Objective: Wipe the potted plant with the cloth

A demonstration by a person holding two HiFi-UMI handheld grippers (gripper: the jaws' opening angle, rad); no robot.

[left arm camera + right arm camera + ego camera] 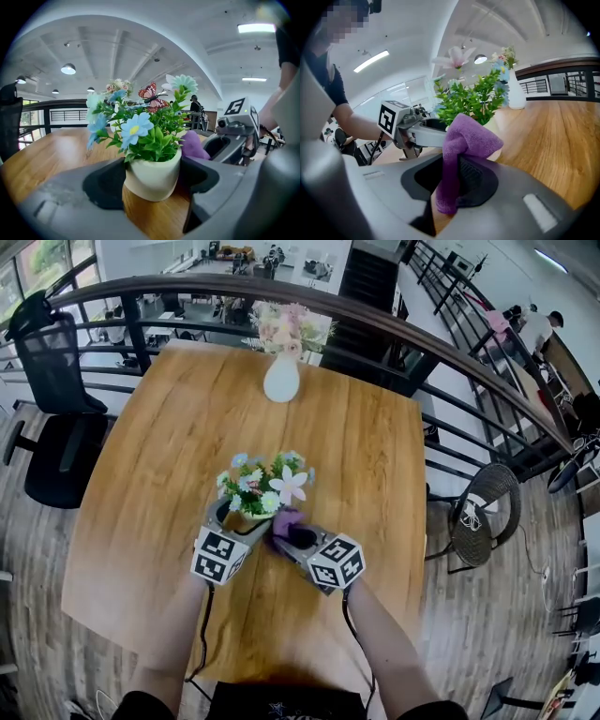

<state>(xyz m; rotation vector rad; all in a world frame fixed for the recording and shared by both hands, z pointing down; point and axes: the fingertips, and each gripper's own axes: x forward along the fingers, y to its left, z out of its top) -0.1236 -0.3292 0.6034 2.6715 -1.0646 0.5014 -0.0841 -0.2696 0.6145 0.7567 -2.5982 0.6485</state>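
The potted plant (pixel 261 488) is sitting near the middle of the wooden tabletop (pixel 150 484), close to the person. It has green leaves, blue, white and pink flowers, and a little red butterfly (pixel 149 93) on top. Its small cream pot (pixel 152 177) is sitting between the two jaws of the left tool (pixel 242 521). Both dark pads are pressing on the sides of the pot, so the left tool is clamped on it and is holding it steady. The pot is looking a bit tilted in the left gripper view. Just beside the plant, on its right, the right tool (pixel 298 538) is pinching a purple cloth (pixel 461 154) tight between its jaws. The top of the cloth is sticking up and is touching the pot's side and the low leaves there. So the wiping is looking like it is going on right now, on the side nearest the right tool. The pictures are not showing any dirt or clean spots, so I cannot tell how much is done. My guess is that the far side, the top leaves and the flowers are waiting for their turn. Further away, a white vase (pixel 281 379) of flowers is standing at the far end of the tabletop. A black chair (pixel 56 427) is standing off to the left, and a dark railing (pixel 375 315) is curving behind.
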